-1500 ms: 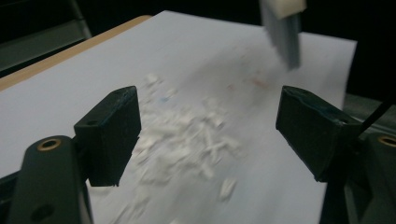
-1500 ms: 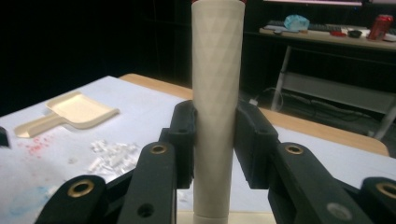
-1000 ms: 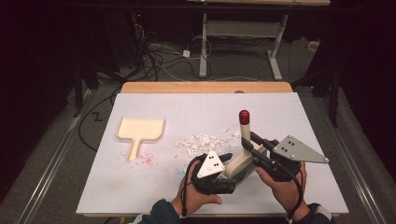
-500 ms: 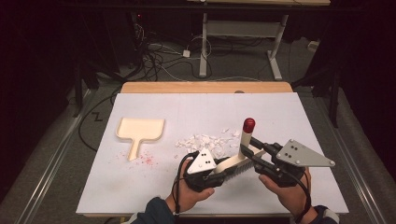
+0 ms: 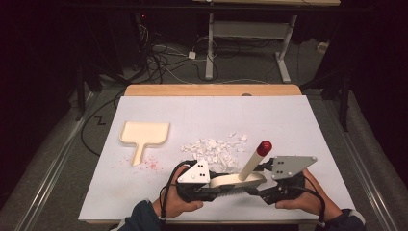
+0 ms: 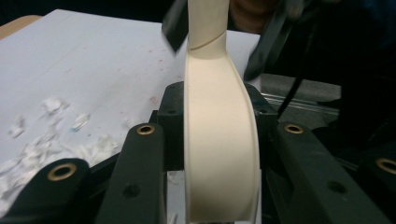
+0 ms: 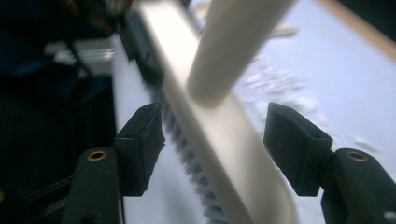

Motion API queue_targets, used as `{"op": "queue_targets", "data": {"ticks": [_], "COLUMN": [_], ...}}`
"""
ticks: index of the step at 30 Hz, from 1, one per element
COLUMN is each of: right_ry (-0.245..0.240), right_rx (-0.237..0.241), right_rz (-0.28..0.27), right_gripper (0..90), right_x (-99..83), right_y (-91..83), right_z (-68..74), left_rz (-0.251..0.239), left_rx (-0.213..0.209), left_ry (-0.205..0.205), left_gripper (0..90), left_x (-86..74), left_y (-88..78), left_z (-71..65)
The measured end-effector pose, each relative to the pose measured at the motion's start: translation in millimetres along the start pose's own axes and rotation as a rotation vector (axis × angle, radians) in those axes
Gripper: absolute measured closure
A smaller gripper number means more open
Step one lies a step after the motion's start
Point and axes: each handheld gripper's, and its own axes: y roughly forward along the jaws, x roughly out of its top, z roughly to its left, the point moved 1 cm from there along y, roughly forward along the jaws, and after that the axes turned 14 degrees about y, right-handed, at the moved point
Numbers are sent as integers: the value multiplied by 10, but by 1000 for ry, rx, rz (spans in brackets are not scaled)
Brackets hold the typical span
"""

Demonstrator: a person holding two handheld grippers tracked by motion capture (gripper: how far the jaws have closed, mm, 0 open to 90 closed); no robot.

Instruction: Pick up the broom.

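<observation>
From the high view, the brush [image 5: 238,181] hangs just over the near edge of the bench [image 5: 308,125], between the left claw [image 5: 211,188] and the right claw [image 5: 257,188], near the paper scraps [image 5: 214,150] and far from the dustpan [image 5: 144,134]. In the left gripper view, the left claw pinches the brush's hard, smooth back [image 6: 219,154]; it looks light and stiff. In the right gripper view, the right claw [image 7: 212,144] has just been spreading, and the brush [image 7: 219,140] sits loose between its jaws. Best to hold the hard back or the handle, not the soft bristles [image 7: 187,154].

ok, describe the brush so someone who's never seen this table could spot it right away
On the white table, look at the near edge, just below the pile of white scraps. The brush lies between the two grippers, its cream back clamped in the left gripper. Unlike the flat cream dustpan far left, it has dark bristles underneath and an upward-slanting handle with a red tip.
</observation>
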Motion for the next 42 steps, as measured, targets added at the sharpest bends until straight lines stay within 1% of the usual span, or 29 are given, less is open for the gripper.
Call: {"op": "queue_targets", "data": {"ticks": [2,3,5,7,8,10,11,12,13,14,15,16,17,19,22,24,26,27,28,29,30,31,32,34,35,36,39,40,42], "right_ry": [-19,-21,-5,-2,-10,-8,-4,-5,-5,-2,-2,4,15,29,54,80,121,135,158,158,186,200,220,240,250,259,288,296,309], "right_rx": [46,55,106,147,153,131,160,177,153,133,127,119,106,86,17,-43,-62,-85,-112,-112,-150,-167,-182,-235,-258,-281,-331,-351,-396], "right_rz": [32,37,34,25,25,25,28,28,27,36,43,41,39,27,14,-1,-26,-35,-47,-47,-65,-72,-80,-81,-86,-87,-98,-96,-93], "right_gripper": [461,479,538,595,605,630,665,675,676,677,676,677,676,677,676,676,675,676,676,676,675,676,676,676,676,676,676,675,675], "right_x": [-23,-32,-53,-64,-64,-52,-48,-51,-49,-43,-42,-42,-39,-31,-18,-13,-12,-9,-6,-6,-6,-9,-14,-27,-36,-46,-75,-83,-104], "right_y": [99,139,173,171,167,159,159,156,158,161,156,148,138,98,27,-23,-85,-116,-148,-148,-213,-245,-275,-333,-358,-382,-437,-448,-457], "right_z": [16,17,-10,-14,-2,18,18,30,40,46,46,41,32,5,-49,-96,-159,-198,-230,-230,-310,-347,-384,-460,-501,-543,-661,-702,-774], "left_rz": [3,2,-15,-18,-17,-7,-13,-9,5,14,28,28,64,85,109,131,174,194,194,209,213,226,264,286,286,298,337,337,358], "left_rx": [-28,-34,-42,-57,-44,-16,-16,5,30,37,63,63,127,215,318,401,463,497,497,526,546,561,592,611,611,627,671,671,681], "left_ry": [22,22,7,14,22,43,48,51,56,63,73,73,92,89,80,75,67,63,63,49,25,5,-18,-45,-45,-76,-84,-84,-98], "left_gripper": [646,646,645,635,627,586,541,520,501,486,470,431,375,260,196,179,178,177,177,177,177,177,171,164,164,164,151,151,152], "left_x": [13,13,-7,-12,-10,-2,0,3,3,-3,-11,-11,-28,-63,-155,-250,-369,-437,-437,-511,-589,-669,-814,-936,-936,-1032,-1134,-1134,-1211], "left_y": [14,17,3,-3,-4,-8,-19,-33,-43,-52,-63,-63,-91,-150,-299,-421,-559,-626,-626,-695,-763,-830,-945,-1036,-1036,-1098,-1157,-1157,-1194], "left_z": [-25,-30,-10,1,-1,2,4,3,3,8,7,7,3,11,39,41,42,31,31,20,10,-1,-26,-50,-50,-72,-113,-113,-181]}}
